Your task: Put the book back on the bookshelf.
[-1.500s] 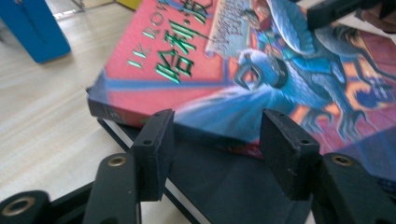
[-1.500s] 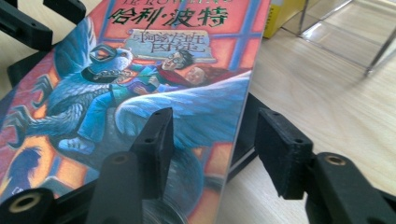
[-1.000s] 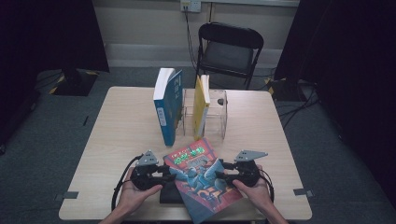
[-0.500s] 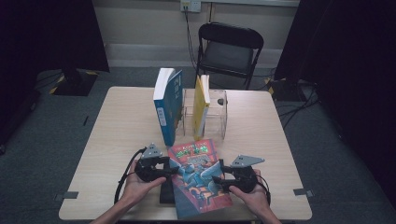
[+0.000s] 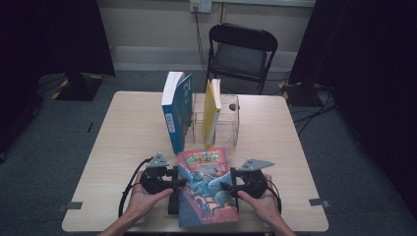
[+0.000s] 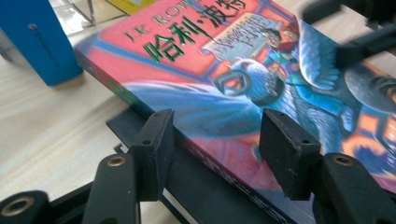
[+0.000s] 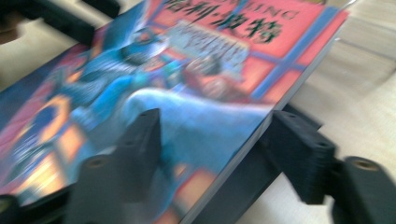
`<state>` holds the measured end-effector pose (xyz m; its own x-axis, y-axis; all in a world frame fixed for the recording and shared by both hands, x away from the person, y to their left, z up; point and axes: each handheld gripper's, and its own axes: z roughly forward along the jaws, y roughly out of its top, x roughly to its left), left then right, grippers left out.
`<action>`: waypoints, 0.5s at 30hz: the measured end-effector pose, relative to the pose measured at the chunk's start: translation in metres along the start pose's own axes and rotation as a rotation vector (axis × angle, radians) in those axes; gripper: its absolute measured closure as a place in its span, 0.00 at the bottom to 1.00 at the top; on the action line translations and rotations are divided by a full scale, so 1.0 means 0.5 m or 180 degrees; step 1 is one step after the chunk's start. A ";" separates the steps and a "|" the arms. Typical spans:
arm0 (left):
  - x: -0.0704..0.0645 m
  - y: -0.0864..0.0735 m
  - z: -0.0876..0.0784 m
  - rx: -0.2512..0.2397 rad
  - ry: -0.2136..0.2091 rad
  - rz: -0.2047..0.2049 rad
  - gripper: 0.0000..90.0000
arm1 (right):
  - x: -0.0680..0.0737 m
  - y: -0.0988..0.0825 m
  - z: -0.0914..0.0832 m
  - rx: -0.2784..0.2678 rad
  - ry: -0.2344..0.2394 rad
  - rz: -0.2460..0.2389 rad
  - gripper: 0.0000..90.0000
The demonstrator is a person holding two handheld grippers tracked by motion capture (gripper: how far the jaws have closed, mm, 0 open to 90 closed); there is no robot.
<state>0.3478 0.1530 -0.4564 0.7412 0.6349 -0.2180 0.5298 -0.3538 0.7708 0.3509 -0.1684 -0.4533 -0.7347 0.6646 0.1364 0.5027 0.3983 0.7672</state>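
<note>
High view: the red picture-cover book (image 5: 206, 186) lies flat at the bench's (image 5: 123, 147) near edge, on a black stand (image 5: 173, 204), between my left tool (image 5: 178, 182) and right tool (image 5: 227, 187). A second ago it lay skewed; now it lies nearly square to the blue book (image 5: 176, 110) and yellow book (image 5: 212, 105) upright behind it.

Left gripper view: the spine edge sits between my jaws, which have just been closing slightly, unclenched.

Right gripper view: blurred; the page edge lies between my jaws, which have just been opening, released.
</note>
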 end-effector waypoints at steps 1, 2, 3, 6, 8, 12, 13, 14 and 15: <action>-0.001 -0.001 0.000 -0.0005 -0.0004 0.0005 0.49 | -0.006 0.006 0.008 0.0019 0.0019 0.0024 0.31; 0.001 -0.003 0.001 -0.0020 -0.0009 -0.0026 0.48 | -0.012 0.013 0.015 0.0043 0.0012 0.0050 0.29; 0.002 -0.004 0.001 -0.0013 -0.0026 -0.0072 0.47 | -0.017 0.019 0.022 0.0061 0.0012 0.0080 0.27; 0.004 -0.006 0.004 -0.0037 -0.0043 -0.0097 0.44 | -0.026 0.036 0.044 0.0099 0.0031 0.0120 0.22; 0.009 -0.006 0.008 -0.0015 -0.0073 -0.0147 0.40 | -0.028 0.046 0.054 0.0132 -0.0011 0.0130 0.19; 0.004 -0.003 0.009 -0.0014 -0.0037 -0.0111 0.37 | -0.035 0.036 0.058 0.0043 0.0052 0.0272 0.18; 0.004 -0.003 0.010 -0.0013 -0.0033 -0.0111 0.37 | -0.038 0.034 0.058 0.0038 0.0080 0.0318 0.18; 0.003 -0.002 0.011 -0.0011 -0.0029 -0.0113 0.36 | -0.039 0.034 0.059 0.0047 0.0094 0.0321 0.18; 0.003 -0.002 0.012 -0.0014 -0.0018 -0.0111 0.35 | -0.040 0.035 0.059 0.0057 0.0101 0.0313 0.18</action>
<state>0.3507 0.1502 -0.4611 0.7246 0.6429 -0.2482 0.5536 -0.3286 0.7652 0.3876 -0.1560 -0.4610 -0.6952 0.6809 0.2305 0.5810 0.3434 0.7379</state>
